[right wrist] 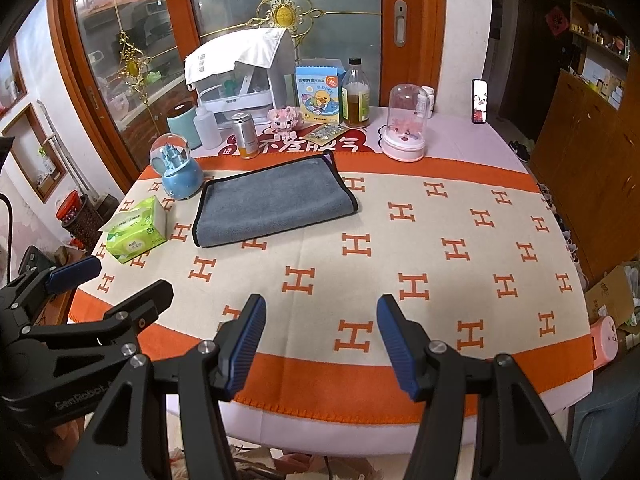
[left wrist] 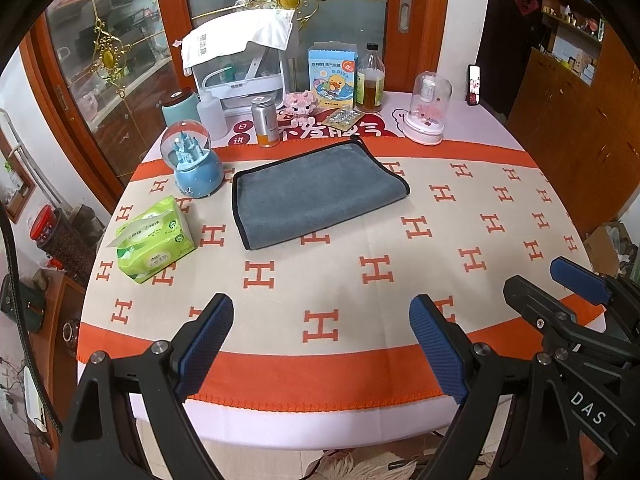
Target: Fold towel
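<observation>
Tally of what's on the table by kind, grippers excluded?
Towels: 1, grey towel
Tissue packs: 1
Domed ornaments: 2, blue snow globe, pink dome
Bottles, cans, tumblers: 5, teal tumbler, white bottle, silver can, oil bottle, small white bottle
Boxes: 1, duck box
Pill blisters: 1
Pink brick pig: 1
Covered rack: 1
Phone: 1
Total: 14

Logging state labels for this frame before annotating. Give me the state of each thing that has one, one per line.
towel: lying flat on the table, folded over, not held
left gripper: open, empty, at the near table edge
right gripper: open, empty, at the near table edge
tissue pack: a sheet sticking out of the top
oil bottle: upright, capped, partly full
silver can: upright, lid on
phone: propped upright, screen lit
</observation>
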`<state>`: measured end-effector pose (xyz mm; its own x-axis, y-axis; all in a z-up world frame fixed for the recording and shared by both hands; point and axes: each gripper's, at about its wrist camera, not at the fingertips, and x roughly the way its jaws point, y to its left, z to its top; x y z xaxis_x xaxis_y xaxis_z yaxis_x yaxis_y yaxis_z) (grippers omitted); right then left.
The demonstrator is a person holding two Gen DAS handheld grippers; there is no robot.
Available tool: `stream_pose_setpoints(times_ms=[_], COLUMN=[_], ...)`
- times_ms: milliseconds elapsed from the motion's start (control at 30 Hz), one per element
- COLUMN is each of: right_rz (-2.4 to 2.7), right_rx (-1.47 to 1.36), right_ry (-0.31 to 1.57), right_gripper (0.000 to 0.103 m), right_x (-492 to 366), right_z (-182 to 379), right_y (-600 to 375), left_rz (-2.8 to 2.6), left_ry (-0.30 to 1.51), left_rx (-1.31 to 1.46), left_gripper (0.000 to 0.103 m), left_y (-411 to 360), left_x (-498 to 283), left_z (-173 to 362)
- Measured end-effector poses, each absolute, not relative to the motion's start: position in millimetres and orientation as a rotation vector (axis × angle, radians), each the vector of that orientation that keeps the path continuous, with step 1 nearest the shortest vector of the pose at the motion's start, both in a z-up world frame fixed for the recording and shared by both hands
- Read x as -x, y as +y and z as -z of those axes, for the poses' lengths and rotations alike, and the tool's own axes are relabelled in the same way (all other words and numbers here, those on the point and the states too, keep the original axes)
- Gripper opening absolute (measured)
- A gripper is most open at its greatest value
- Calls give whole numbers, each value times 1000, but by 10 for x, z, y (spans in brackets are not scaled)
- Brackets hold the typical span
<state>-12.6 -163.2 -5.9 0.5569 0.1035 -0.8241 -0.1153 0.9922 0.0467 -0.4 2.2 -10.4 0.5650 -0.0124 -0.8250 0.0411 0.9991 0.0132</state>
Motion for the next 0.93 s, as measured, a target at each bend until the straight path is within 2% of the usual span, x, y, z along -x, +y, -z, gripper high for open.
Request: stream_pose_setpoints(times_ms=[933], right_rz=[-130], right_rx=[15], right_ry=[972], right_gripper=[58], right_x=[138], right_z=[78], right_y=[-1606], left_rz=[31], left_ry=[967], left_rx=[-37], left_gripper=[89], left_y=[68], left_x=[29], left_z=[101])
